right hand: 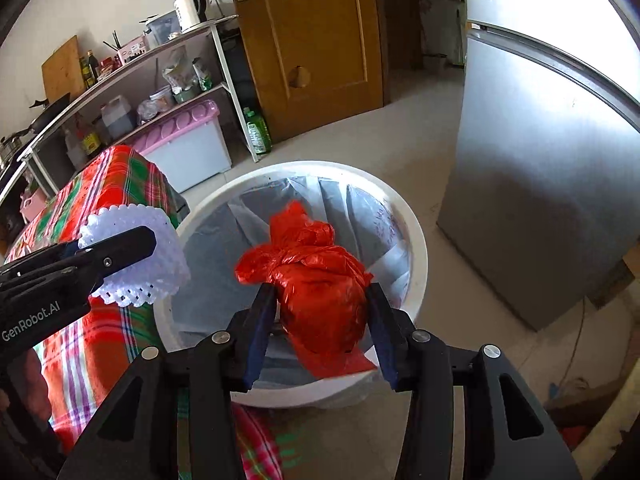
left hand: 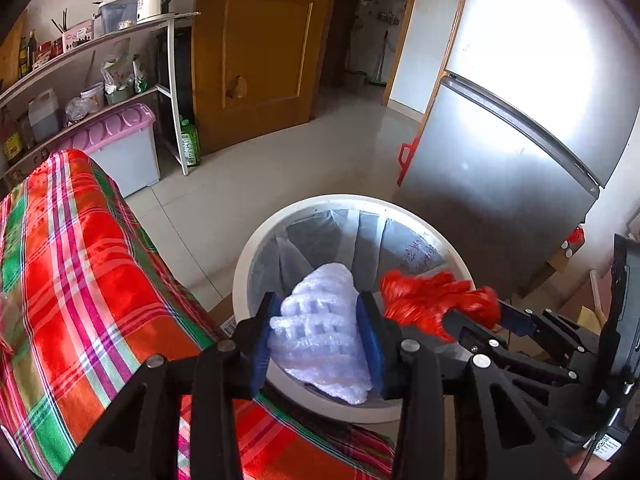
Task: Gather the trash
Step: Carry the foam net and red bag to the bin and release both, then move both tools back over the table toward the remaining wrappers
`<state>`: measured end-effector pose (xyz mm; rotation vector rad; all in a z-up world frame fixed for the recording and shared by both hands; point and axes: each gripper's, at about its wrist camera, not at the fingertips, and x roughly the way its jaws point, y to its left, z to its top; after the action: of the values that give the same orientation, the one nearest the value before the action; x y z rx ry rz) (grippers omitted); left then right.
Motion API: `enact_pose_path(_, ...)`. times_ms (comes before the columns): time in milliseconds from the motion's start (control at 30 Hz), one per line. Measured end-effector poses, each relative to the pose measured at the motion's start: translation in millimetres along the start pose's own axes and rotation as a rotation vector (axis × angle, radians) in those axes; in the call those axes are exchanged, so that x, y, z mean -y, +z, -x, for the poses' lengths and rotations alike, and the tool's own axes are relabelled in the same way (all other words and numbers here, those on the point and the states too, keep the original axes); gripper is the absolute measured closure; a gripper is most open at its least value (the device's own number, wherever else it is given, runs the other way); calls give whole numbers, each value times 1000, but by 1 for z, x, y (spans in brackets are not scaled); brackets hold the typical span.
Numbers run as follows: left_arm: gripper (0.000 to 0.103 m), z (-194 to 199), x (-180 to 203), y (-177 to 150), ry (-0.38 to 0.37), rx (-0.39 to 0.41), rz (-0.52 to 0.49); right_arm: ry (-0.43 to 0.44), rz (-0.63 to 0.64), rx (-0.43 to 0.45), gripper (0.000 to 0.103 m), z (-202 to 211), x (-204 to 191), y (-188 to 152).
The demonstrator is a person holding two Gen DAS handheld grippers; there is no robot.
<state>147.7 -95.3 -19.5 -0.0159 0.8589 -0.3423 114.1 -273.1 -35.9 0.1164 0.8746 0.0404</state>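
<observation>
My left gripper (left hand: 318, 320) is shut on a white foam net sleeve (left hand: 320, 328) and holds it over the white trash bin (left hand: 256, 248). My right gripper (right hand: 320, 308) is shut on a knotted red plastic bag (right hand: 316, 280) and holds it above the same bin (right hand: 416, 240), which is lined with a grey bag. In the right wrist view the left gripper (right hand: 120, 248) with the foam sleeve (right hand: 140, 276) is at the left, over the bin's rim. In the left wrist view the red bag (left hand: 432, 300) and the right gripper (left hand: 496, 316) are at the right.
A table with a red plaid cloth (left hand: 80, 280) stands left of the bin. A silver fridge (left hand: 520, 120) stands at the right. A shelf rack (left hand: 100, 80) with a kettle, bottles and a pink-lidded box (left hand: 124, 148) is at the back left, beside a wooden door (left hand: 256, 48).
</observation>
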Motion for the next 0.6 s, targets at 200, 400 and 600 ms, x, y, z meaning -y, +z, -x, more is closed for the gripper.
enact_pose_path(200,36,0,0,0,4,5,0,4,-9,16,51,1,3,-1)
enact_pose_path(400,31,1,-2,-2,4,-5,17,3,-19,35,51,7,3,1)
enact_pose_path(600,30,24,-9,-5,30,42,19,18,-15,62,51,20,-5,3)
